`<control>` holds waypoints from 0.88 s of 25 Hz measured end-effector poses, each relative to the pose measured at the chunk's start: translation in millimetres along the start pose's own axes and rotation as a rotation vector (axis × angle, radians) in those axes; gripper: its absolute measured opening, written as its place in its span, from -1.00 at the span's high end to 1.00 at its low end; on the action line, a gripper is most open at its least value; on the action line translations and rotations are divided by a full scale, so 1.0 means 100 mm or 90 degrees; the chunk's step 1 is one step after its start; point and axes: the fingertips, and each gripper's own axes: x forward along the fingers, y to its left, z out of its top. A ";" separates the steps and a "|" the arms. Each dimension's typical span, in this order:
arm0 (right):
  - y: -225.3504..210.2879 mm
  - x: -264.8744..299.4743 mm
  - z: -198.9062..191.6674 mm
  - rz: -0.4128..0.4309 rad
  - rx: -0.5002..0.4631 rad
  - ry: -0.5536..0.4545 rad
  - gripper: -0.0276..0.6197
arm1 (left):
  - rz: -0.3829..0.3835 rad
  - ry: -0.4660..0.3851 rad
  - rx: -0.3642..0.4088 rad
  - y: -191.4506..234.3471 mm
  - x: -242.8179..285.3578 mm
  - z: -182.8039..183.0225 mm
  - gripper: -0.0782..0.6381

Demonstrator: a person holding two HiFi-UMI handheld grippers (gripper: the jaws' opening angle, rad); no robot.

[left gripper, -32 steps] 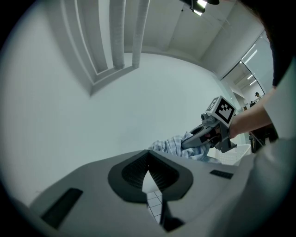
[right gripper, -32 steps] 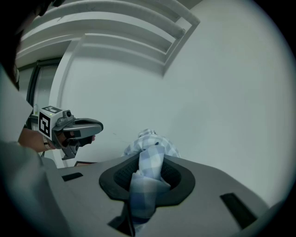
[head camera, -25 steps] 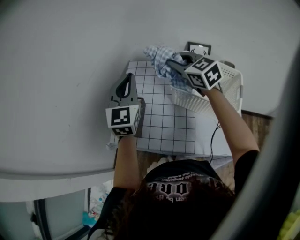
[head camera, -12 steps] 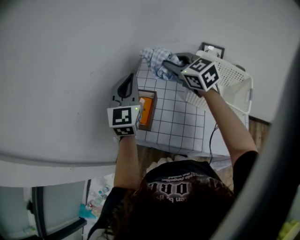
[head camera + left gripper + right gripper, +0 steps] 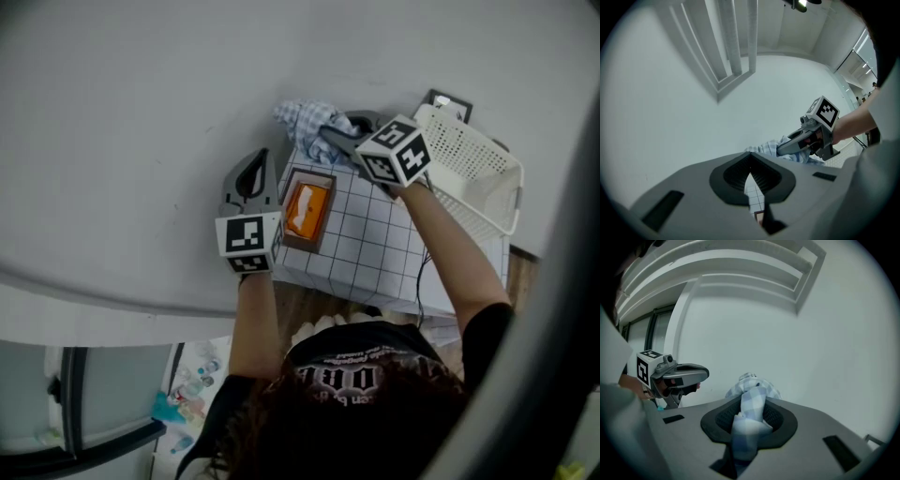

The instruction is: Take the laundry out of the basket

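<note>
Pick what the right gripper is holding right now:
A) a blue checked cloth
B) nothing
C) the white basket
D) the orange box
A: the right gripper is shut on the blue checked cloth, which sticks up between its fingers.

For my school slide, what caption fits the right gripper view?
Right gripper pinches a blue checked cloth in its jaws.

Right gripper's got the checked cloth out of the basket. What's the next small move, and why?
Probably lower the right gripper toward a bare patch of the gridded table, and only then open it. Its jaws pinch the checked cloth, which is already clear of the white basket and bunched near the table's far corner, so setting it down looks like what remains.
</note>
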 end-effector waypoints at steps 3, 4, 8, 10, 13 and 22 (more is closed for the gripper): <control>0.12 0.11 0.05 0.015 0.005 -0.011 0.64 | 0.014 -0.006 -0.002 0.10 -0.10 0.02 0.78; 0.16 0.15 0.08 0.020 0.006 -0.016 0.64 | 0.019 -0.003 -0.002 0.14 -0.13 0.01 0.78; 0.29 0.29 0.13 0.036 0.002 -0.021 0.64 | 0.036 0.009 0.000 0.27 -0.26 -0.07 0.78; 0.33 0.33 0.12 0.040 -0.001 -0.019 0.64 | 0.044 0.014 0.000 0.33 -0.31 -0.10 0.78; 0.33 0.36 0.13 0.043 0.006 -0.025 0.64 | 0.052 0.013 0.000 0.38 -0.34 -0.11 0.78; 0.13 0.17 0.26 -0.003 0.035 -0.078 0.64 | 0.032 -0.008 -0.011 0.27 -0.20 -0.02 0.78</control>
